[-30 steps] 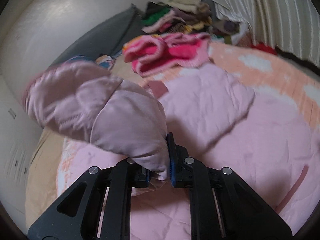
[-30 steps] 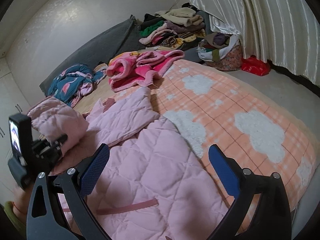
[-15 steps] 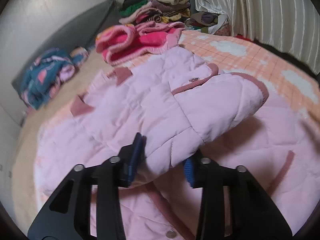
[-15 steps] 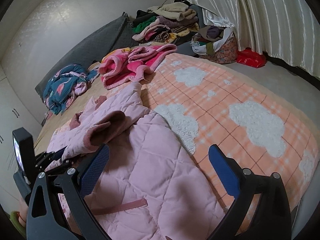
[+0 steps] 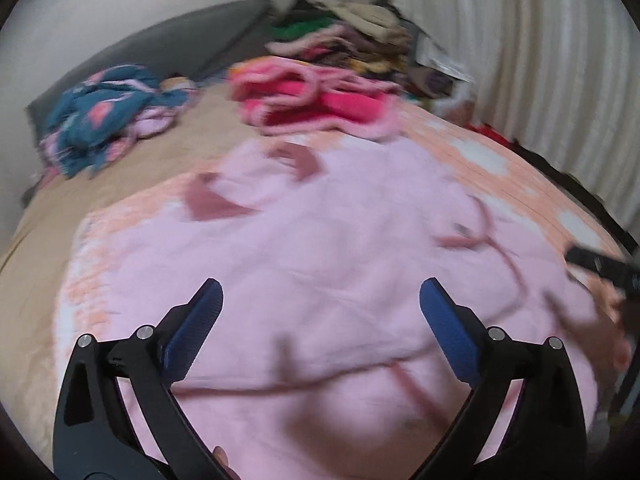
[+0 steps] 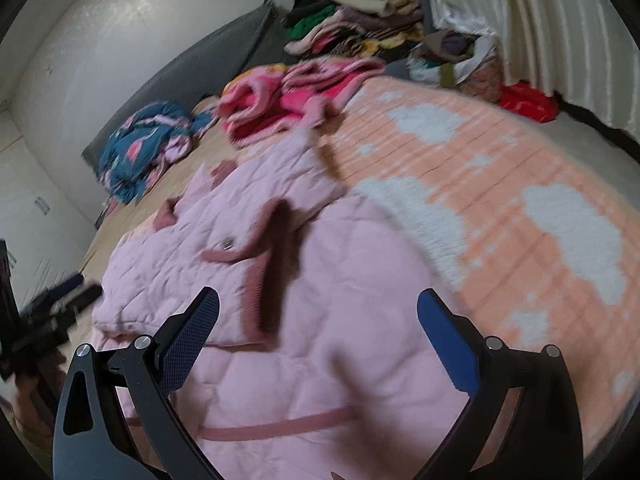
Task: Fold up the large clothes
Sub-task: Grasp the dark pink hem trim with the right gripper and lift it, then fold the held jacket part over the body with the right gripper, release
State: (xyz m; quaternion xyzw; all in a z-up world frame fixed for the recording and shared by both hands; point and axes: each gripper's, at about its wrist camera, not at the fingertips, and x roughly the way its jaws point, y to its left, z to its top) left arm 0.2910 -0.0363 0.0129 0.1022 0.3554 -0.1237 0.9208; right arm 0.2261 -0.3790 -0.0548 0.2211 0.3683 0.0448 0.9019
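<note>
Pink quilted jacket [image 6: 304, 280]: one sleeve folded in ahead of fingers, rest unfolded; left gripper [image 5: 320, 320] opening, empty; right gripper [image 6: 318, 320] spread, empty.

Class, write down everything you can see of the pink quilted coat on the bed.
The coat is pale pink, quilted and puffy-looking, with darker pink trim, a metal snap and a loose dusty-pink strap. It lies spread on the bed's peach cloud blanket, one sleeve folded across the body. Neither claw touches it; the left claw is opening, with nothing between its jaws.
</note>
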